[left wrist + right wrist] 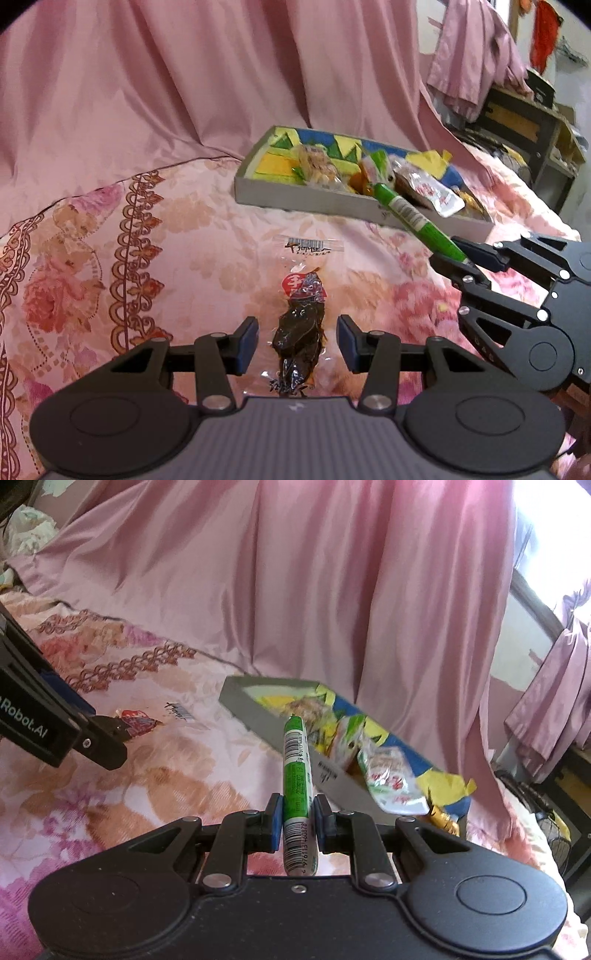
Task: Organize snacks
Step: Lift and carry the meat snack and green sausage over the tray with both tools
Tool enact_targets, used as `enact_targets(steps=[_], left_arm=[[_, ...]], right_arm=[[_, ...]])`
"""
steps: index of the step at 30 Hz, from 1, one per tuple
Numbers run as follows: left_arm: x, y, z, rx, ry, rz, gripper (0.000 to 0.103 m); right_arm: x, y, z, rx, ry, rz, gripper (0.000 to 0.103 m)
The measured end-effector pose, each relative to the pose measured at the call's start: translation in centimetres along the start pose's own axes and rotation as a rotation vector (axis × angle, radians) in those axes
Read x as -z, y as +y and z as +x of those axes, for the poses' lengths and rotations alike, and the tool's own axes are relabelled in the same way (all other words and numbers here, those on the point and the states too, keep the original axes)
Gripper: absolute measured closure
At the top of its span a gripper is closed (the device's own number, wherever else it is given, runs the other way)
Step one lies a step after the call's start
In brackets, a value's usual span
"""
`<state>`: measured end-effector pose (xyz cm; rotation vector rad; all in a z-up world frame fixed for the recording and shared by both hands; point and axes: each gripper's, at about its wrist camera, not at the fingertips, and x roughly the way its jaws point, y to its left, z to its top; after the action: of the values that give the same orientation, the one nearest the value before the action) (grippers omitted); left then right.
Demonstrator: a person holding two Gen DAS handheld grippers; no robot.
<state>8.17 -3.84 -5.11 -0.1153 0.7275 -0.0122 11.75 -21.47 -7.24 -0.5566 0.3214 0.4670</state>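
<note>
right tongs (298,821): you pinched the green sausage stick (297,775), tip over the tray's near rim (258,720).
left tongs (297,341): spread, straddling the dark snack pack (299,325) on the bed (166,240), pads clear of it.

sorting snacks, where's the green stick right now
The green stick is clamped in the right claw, its far end over the near wall of the snack box.

You had a bed under a pink floral bedspread (155,258); on it lay a clear snack packet (301,325) and a shallow snack-filled tray (295,192).
</note>
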Motion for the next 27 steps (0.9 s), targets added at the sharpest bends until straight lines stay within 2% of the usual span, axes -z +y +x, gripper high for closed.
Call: enact_targets(steps=[9,22,27], left_arm=[[-1.3,0.6,0.7,-0.035,-0.041,-0.065,0.053],[-6.1,0.9,2.4,-0.070,-0.113,-0.138,0.053],[-7.8,0.6,3.5,-0.061,-0.133,-0.216,0.053]], right_arm=[[-0.8,-1.8,1.1,0.029,-0.081,0.036,0.084],[-1.7,-4.1,2.4,0.044,-0.188,0.082,0.084],[-2.0,-5.3,2.7,0.056,-0.222,0.121,0.084]])
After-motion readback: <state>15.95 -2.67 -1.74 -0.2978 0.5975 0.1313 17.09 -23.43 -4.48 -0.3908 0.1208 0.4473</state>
